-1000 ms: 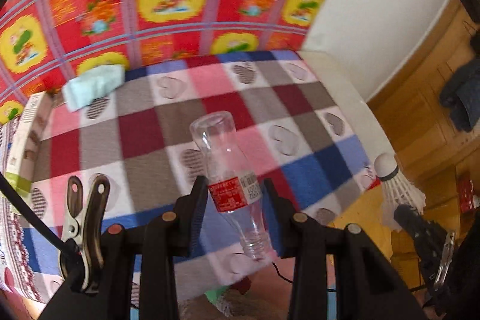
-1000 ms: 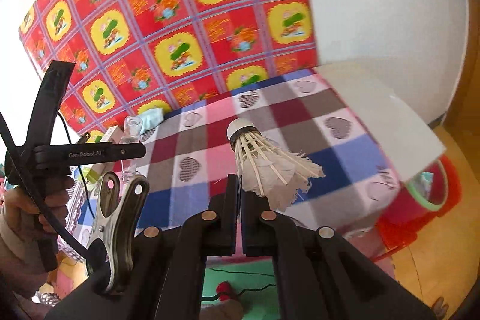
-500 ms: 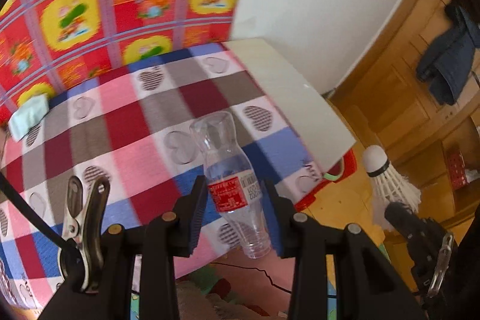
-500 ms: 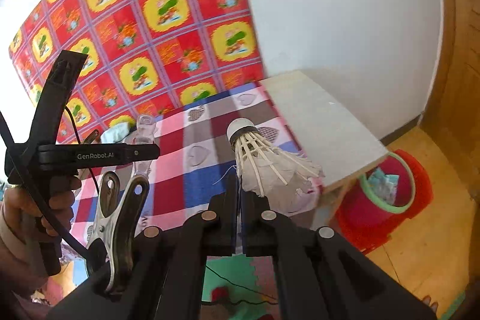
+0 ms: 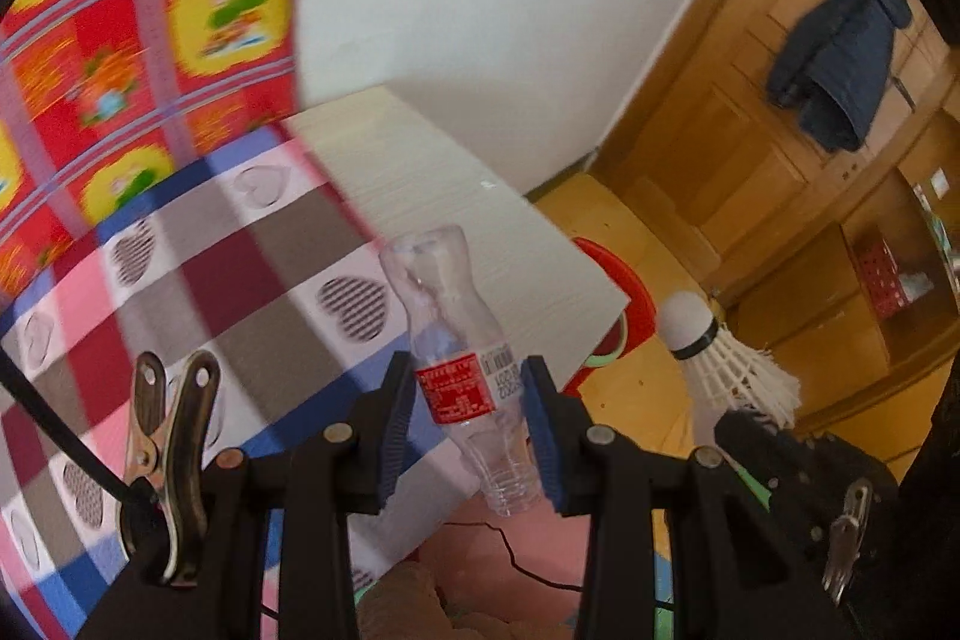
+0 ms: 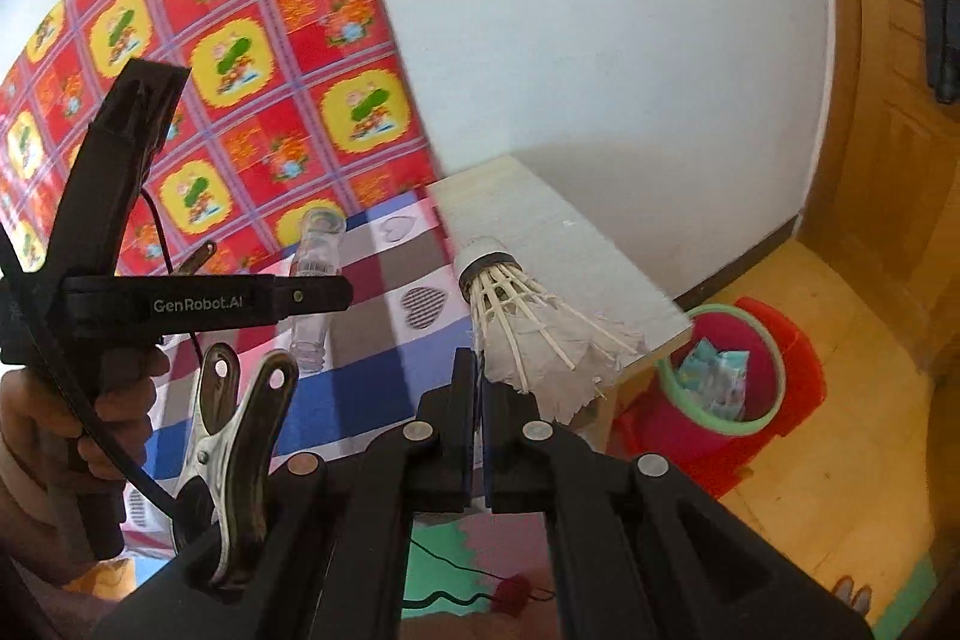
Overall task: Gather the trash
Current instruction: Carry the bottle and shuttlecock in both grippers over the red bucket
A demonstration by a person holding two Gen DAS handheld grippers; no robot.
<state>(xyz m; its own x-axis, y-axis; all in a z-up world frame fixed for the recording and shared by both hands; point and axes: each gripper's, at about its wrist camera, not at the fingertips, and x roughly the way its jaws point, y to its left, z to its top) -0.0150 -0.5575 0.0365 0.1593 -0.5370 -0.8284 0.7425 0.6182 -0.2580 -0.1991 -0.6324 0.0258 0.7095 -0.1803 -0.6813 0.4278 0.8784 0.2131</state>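
Observation:
My left gripper is shut on a clear plastic bottle with a red label, held above the checked tablecloth's right end. The same bottle shows at the left of the right wrist view, in the gripper that a hand holds there. My right gripper is shut on the feathers of a white shuttlecock, cork end up. That shuttlecock also appears at the right of the left wrist view. On the floor beyond the table's corner stands a red bin with a green rim, with crumpled paper inside.
A pale wooden tabletop juts out past the checked cloth. A white wall and a red-yellow patterned sheet stand behind. Wooden cabinets with a dark jacket hanging fill the right side. A thin cable lies on the floor mats below.
Both grippers have swung right along the table with their loads. The patterned sheet has slid left in both views, and the table's bare end and the red bin have come into sight.

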